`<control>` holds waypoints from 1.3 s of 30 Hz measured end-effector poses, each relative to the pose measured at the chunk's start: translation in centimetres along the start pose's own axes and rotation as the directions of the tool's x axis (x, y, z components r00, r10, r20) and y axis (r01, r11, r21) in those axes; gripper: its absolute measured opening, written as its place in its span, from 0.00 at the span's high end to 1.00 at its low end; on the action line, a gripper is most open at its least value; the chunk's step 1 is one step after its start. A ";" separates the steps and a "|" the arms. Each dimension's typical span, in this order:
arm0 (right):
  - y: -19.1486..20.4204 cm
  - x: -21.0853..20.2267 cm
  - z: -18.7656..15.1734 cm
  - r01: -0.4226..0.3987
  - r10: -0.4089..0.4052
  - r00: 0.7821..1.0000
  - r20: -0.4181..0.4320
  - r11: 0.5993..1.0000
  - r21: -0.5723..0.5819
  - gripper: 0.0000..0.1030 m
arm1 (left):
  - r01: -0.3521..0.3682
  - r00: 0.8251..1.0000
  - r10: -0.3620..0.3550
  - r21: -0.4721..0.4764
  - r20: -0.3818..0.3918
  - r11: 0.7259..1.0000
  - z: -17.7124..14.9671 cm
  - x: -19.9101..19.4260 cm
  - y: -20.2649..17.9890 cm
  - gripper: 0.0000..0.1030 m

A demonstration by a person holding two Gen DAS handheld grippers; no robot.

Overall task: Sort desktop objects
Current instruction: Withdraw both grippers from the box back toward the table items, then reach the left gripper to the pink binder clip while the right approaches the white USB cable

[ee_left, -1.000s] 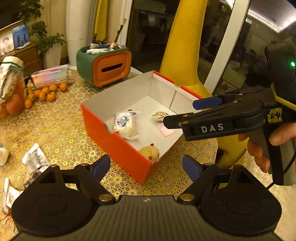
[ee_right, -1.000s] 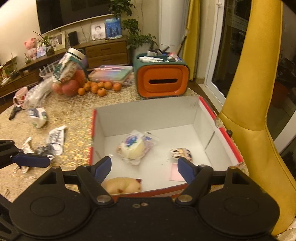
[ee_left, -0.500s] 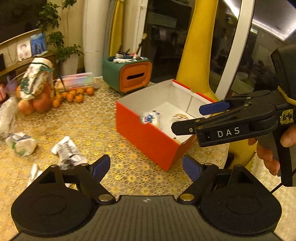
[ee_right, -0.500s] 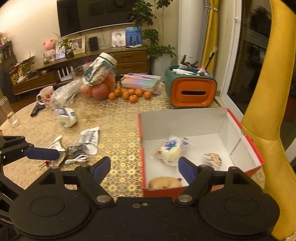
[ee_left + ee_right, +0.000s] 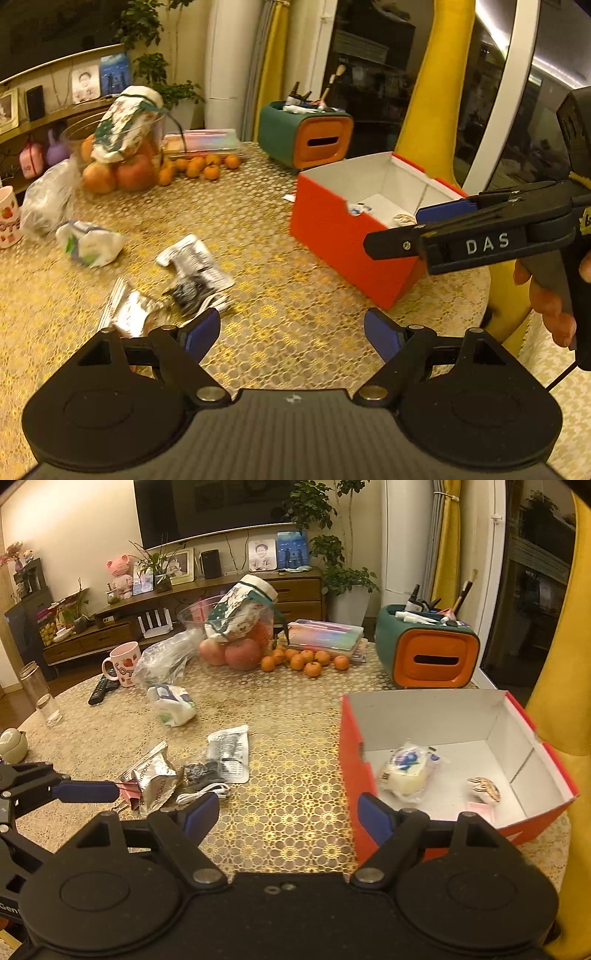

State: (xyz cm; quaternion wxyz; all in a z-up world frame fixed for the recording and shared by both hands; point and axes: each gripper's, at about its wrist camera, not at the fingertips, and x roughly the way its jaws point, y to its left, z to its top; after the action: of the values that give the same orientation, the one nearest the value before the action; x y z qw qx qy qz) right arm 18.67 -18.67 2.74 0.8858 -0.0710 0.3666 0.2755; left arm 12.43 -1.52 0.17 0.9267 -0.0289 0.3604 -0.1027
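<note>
Far across the gold-patterned surface (image 5: 295, 716), a clear bowl of apples (image 5: 236, 642) with a printed bag (image 5: 240, 607) lying over its rim. Just right of it, a cluster of small oranges (image 5: 303, 661), touching a flat pastel case (image 5: 325, 637). Further right, a green-and-orange organiser (image 5: 428, 657) holding brushes and tubes. At far left, a pink mug (image 5: 123, 662), a black remote (image 5: 101, 688) and a tall empty glass (image 5: 38, 694). Behind, a wooden sideboard (image 5: 207, 602) with framed photos, a potted plant (image 5: 343, 579), yellow curtains (image 5: 448, 539).

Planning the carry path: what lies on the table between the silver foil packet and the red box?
Right wrist view: only bare gold tablecloth lies between the foil packet and the red box, past the black-and-white sachet.
</note>
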 end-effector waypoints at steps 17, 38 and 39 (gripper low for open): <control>3.4 4.7 -0.8 -0.038 0.036 0.999 -0.030 0.999 -0.035 0.13 | -0.063 0.998 0.064 -0.054 0.021 0.997 -4.8 0.7 5.9 0.01; 6.4 12.0 -2.2 -0.067 0.061 0.994 -0.090 0.996 -0.065 0.12 | -0.168 0.986 0.167 -0.032 -0.019 0.985 -6.9 5.3 13.1 0.01; 6.5 12.3 -2.2 -0.066 0.060 0.994 -0.090 0.996 -0.066 0.12 | -0.169 0.986 0.168 -0.033 -0.019 0.985 -7.0 5.4 13.3 0.01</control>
State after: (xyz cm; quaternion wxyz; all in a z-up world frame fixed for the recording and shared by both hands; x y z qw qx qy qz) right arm 20.97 -8.54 -6.80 0.8566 -0.1021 0.3976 0.3126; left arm 13.91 10.51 -10.26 0.9284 -0.0135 0.3708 -0.0180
